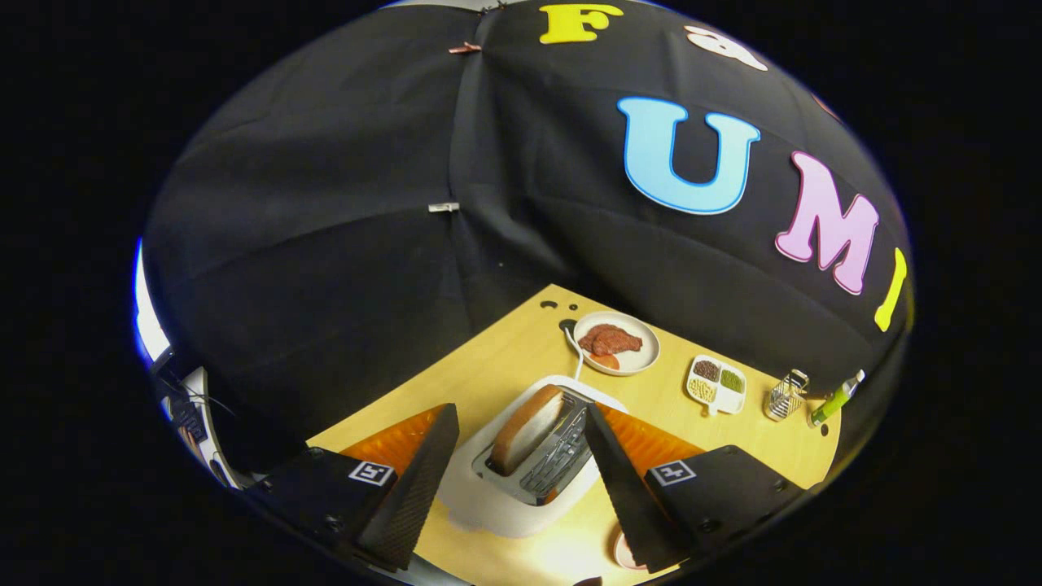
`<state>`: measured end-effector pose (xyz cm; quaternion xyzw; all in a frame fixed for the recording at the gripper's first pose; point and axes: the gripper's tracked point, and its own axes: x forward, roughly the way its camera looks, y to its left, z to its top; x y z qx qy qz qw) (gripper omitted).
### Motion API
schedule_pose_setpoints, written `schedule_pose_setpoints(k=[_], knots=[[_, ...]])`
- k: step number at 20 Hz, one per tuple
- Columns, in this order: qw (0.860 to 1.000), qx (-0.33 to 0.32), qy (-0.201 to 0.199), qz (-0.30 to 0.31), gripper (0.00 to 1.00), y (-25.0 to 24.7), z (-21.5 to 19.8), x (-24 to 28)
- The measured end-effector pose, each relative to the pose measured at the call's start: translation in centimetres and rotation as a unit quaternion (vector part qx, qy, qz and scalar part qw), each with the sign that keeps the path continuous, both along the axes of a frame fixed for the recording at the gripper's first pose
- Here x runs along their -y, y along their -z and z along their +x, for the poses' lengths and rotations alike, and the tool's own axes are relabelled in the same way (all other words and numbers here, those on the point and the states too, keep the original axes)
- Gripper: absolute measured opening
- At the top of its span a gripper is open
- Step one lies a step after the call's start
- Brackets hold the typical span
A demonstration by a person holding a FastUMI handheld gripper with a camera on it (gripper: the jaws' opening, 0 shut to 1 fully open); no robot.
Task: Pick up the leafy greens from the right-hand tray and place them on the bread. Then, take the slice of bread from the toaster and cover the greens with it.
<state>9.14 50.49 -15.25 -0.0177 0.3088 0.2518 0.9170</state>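
Observation:
A white toaster point(505, 505) stands on the wooden table right below me, between my two fingers. A slice of bread point(525, 429) sticks up out of its left slot; the right slot shows bare wire racks. My gripper point(521, 476) hovers above the toaster with its fingers wide apart, one on each side, touching nothing. The edge of a small pink plate point(625, 553) peeks out beside the right finger.
Beyond the toaster, a round plate point(643, 358) carries a piece of meat and a reddish slice. To its right lie a small divided dish of seeds point(716, 382), a metal grater point(786, 395) and a green-handled tool point(834, 399). A white cord point(575, 350) runs from the toaster towards the back.

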Motion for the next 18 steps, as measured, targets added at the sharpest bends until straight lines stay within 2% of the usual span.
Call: schedule_pose_setpoints(k=[4, 6, 8, 10, 13, 15, 18], knots=[[0.998, -0.050, 0.031, -0.022, 0.97, 4.1, 2.3, -1.2], [0.996, -0.057, 0.046, -0.042, 0.93, 5.4, 3.6, -0.7], [0.994, -0.076, 0.056, -0.051, 0.80, 6.7, 3.6, -0.6], [0.992, -0.094, 0.067, -0.056, 0.59, 7.9, 3.5, -0.5], [0.989, -0.117, 0.089, -0.021, 0.31, 7.8, 2.9, -0.9], [0.989, -0.114, 0.088, -0.018, 0.17, 7.2, 2.8, -1.0], [0.991, -0.102, 0.082, -0.012, 0.12, 6.0, 2.8, -1.3]])
